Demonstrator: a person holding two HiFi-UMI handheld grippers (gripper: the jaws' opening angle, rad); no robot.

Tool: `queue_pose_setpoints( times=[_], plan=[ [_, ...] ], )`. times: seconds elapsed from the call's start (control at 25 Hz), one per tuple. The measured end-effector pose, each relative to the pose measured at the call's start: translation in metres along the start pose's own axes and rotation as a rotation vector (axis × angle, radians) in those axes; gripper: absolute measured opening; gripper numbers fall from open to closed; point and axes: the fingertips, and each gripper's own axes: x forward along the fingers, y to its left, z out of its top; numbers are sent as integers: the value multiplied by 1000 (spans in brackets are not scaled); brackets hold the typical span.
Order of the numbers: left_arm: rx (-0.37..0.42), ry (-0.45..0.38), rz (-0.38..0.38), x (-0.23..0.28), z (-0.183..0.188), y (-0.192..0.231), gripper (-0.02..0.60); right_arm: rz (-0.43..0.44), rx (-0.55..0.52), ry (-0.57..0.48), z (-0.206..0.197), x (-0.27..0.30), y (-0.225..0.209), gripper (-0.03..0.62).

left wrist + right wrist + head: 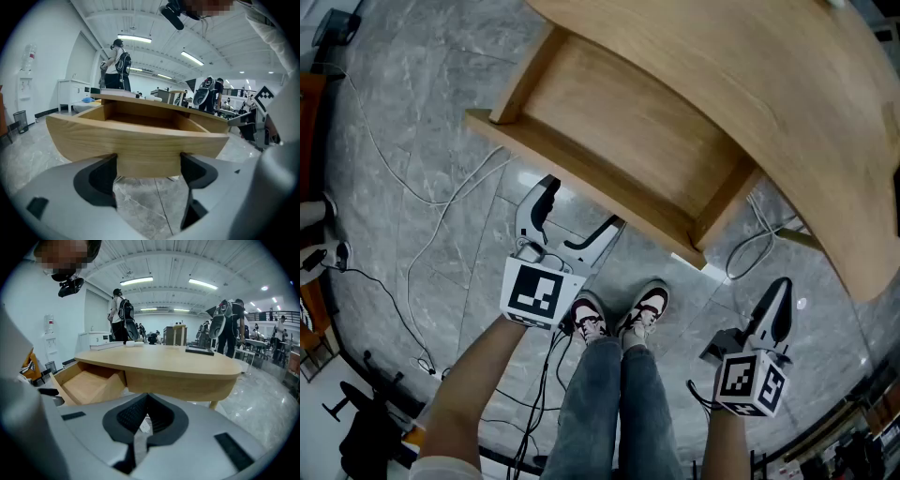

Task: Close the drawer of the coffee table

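Note:
The light wooden coffee table (787, 84) fills the upper right of the head view. Its drawer (628, 122) stands pulled out toward me and shows nothing inside. My left gripper (581, 206) is open, its fingertips just short of the drawer's front panel (581, 169). In the left gripper view that panel (140, 136) spans the picture right ahead of the open left gripper (147, 164); whether the tips touch it is unclear. My right gripper (783, 286) hangs shut and holding nothing, to the right of the drawer and below the table edge. From the right gripper (147, 401) the open drawer (89, 385) lies at the left under the tabletop (164, 359).
White and black cables (441, 216) trail over the grey marble floor left of the drawer. My shoes (619, 319) stand between the two grippers. Dark gear sits at the lower left (366, 422). People with backpacks (123, 315) stand far behind the table.

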Motion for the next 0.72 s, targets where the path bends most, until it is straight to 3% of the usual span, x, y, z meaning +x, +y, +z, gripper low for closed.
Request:
queue_pose_setpoints(
  times=[0.32,0.72],
  plan=[
    [6,-31,11,10,23,-1,420,-15,29,14,-6,1,-14,0],
    [30,-8,28,29,38,0,419,-27,70,12,-8,-3,-25,0]
  ],
)
